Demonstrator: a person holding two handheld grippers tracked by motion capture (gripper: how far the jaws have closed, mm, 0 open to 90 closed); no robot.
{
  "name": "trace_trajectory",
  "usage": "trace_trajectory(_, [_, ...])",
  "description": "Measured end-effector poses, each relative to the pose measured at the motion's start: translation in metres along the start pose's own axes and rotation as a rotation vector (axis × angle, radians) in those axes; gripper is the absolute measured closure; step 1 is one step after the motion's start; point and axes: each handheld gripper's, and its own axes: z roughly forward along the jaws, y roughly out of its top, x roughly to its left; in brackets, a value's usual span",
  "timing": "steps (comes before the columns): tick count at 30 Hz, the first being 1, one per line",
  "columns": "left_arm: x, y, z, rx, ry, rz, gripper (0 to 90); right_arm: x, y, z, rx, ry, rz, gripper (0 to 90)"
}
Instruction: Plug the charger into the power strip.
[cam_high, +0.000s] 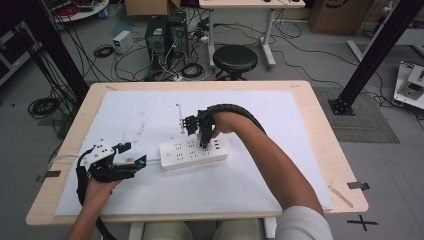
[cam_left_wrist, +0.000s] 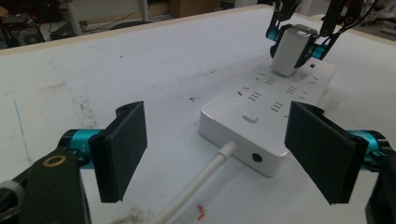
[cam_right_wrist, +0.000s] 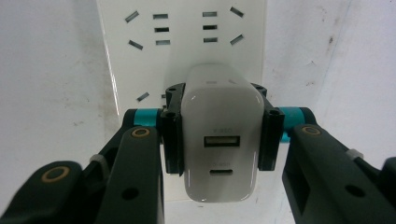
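Now right tongs (cam_right_wrist: 219, 135) clamped on charger (cam_right_wrist: 220, 140) over power strip (cam_high: 194, 152); left tongs (cam_left_wrist: 224, 154) apart

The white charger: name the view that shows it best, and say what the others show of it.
The right gripper view: the white charger sits close up between the right gripper's jaws, both its ports facing the camera. The left gripper view shows it farther off, standing on the power strip. In the high view it is too small to make out.
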Motion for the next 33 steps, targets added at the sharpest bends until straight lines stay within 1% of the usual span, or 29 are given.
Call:
trace_trajectory(2, [0.000, 0.000, 0.000, 0.002, 0.001, -0.003, 21.1, -0.001, 0.000, 0.000, 0.000, 0.004, 0.004, 63.6])
trace_trajectory(3, [0.000, 0.000, 0.000, 0.002, 0.001, -0.004, 21.1, 0.000, 0.000, 0.000, 0.001, 0.001, -0.005, 63.6])
trace_trajectory(4, [0.000, 0.000, 0.000, 0.002, 0.002, -0.005, 21.1, 0.000, 0.000, 0.000, 0.000, -0.002, 0.002, 63.7])
trace_trajectory(5, [0.000, 0.000, 0.000, 0.002, 0.003, -0.006, 21.1, 0.001, 0.001, 0.000, 0.005, -0.007, -0.007, 63.7])
trace_trajectory(7, [0.000, -0.001, 0.000, 0.000, 0.002, -0.009, 21.1, 0.002, 0.003, 0.001, 0.017, -0.008, -0.001, 63.7])
trace_trajectory(8, [-0.001, -0.001, 0.000, -0.002, 0.001, -0.010, 21.1, 0.002, 0.005, 0.002, 0.017, -0.010, -0.012, 63.7])
trace_trajectory(9, [-0.001, -0.001, 0.000, -0.002, 0.000, -0.008, 21.1, 0.002, 0.007, 0.003, 0.034, -0.013, -0.011, 63.7])
trace_trajectory(10, [-0.001, -0.001, 0.000, -0.002, -0.001, -0.008, 21.1, 0.001, 0.007, 0.003, 0.034, -0.004, -0.009, 63.7])
trace_trajectory(13, [-0.001, -0.002, 0.000, -0.005, -0.001, -0.008, 21.1, -0.001, 0.003, 0.004, 0.011, 0.011, 0.018, 63.7])
trace_trajectory(14, [-0.001, -0.002, 0.001, -0.003, -0.004, -0.010, 21.1, -0.002, 0.003, 0.004, 0.009, 0.016, 0.012, 63.7])
trace_trajectory(17, [-0.002, -0.002, 0.001, -0.003, -0.003, -0.012, 21.1, -0.001, 0.003, 0.004, 0.011, 0.008, 0.017, 63.7])
trace_trajectory(23, [-0.003, -0.002, 0.001, -0.010, -0.002, -0.012, 21.1, 0.001, 0.000, 0.005, -0.015, 0.003, 0.025, 63.5])
trace_trajectory(26, [-0.003, -0.003, 0.001, -0.008, -0.001, -0.011, 21.1, 0.000, -0.002, 0.006, -0.034, 0.004, 0.018, 63.3])
trace_trajectory(28, [-0.003, -0.004, 0.002, -0.005, -0.003, -0.013, 21.1, 0.000, -0.002, 0.006, -0.036, 0.003, 0.007, 63.2])
trace_trajectory(30, [-0.004, -0.004, 0.001, -0.003, -0.006, -0.015, 21.1, 0.000, -0.002, 0.006, -0.039, 0.007, 0.009, 63.1])
trace_trajectory(31, [-0.004, -0.003, 0.001, -0.006, -0.004, -0.010, 21.1, -0.001, -0.004, 0.006, -0.059, 0.006, 0.003, 62.8])
trace_trajectory(32, [-0.004, -0.002, 0.000, -0.005, -0.007, -0.008, 21.1, -0.001, -0.005, 0.006, -0.061, 0.006, -0.005, 62.8])
trace_trajectory(33, [-0.004, -0.002, -0.001, -0.006, -0.004, -0.005, 21.1, -0.001, -0.005, 0.006, -0.068, 0.005, 0.002, 62.6])
